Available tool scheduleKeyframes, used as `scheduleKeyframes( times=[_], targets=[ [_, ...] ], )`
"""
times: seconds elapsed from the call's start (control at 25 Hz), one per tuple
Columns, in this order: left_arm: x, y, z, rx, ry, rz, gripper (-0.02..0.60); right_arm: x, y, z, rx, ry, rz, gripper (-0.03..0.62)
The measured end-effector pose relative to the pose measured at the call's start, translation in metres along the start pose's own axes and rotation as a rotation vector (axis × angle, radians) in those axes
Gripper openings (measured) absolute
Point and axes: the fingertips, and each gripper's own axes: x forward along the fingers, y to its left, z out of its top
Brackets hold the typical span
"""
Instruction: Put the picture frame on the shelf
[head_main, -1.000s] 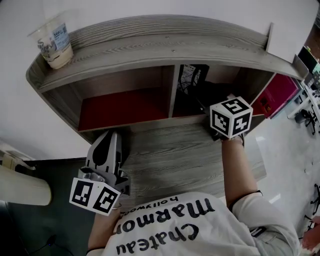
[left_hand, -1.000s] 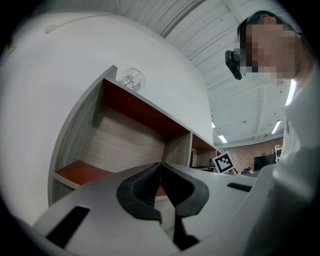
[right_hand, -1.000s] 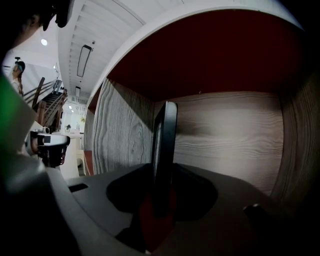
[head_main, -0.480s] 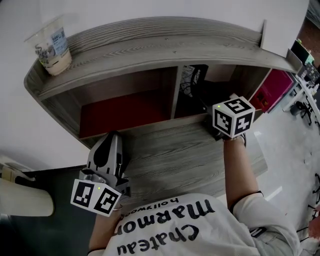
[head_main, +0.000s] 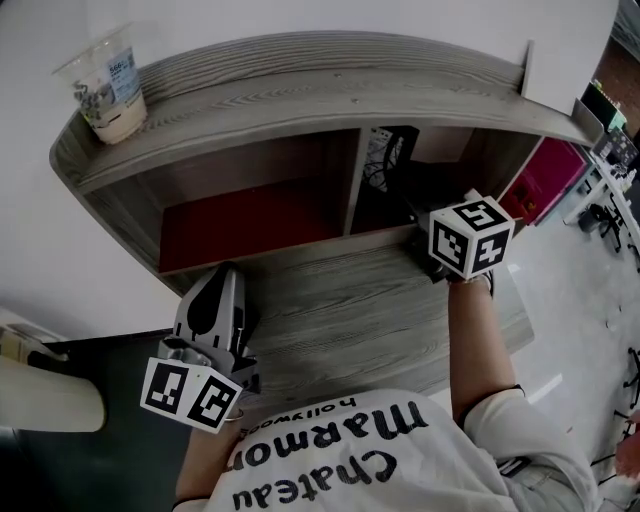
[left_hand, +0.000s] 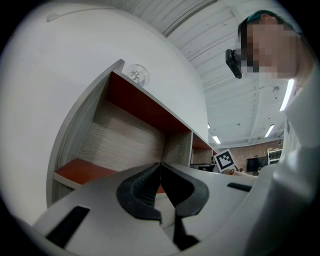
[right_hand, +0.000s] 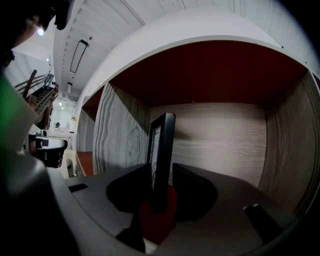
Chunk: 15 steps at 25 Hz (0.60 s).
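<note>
Right gripper view: the right tongs (right_hand: 161, 175) clamp the frame (right_hand: 162, 137) by its near edge, upright inside the shelf's (right_hand: 225, 135) right compartment. It looks stiff, light, probably glass-fronted, so grip only the rim. Left tongs (left_hand: 161, 172) are closed, empty.

One picture frame (right_hand: 162, 145), one cup (head_main: 105, 88), one two-compartment shelf (head_main: 310, 95). My left tool (left_hand: 160, 170) and right tool (right_hand: 161, 175) make two.
</note>
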Motion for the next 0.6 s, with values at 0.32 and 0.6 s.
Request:
scheduleKeyframes(
  times=[0.32,0.6],
  targets=[
    [-0.004,-0.013,0.003,0.023,-0.006,0.008,0.017,-0.009,0.002,0.001,-0.007,-0.016,0.022,0.141],
    [-0.002,-0.037,0.001,0.038,-0.004,0.023,0.018,-0.021,0.003,0.003,-0.023,-0.032,0.065,0.141]
  ],
)
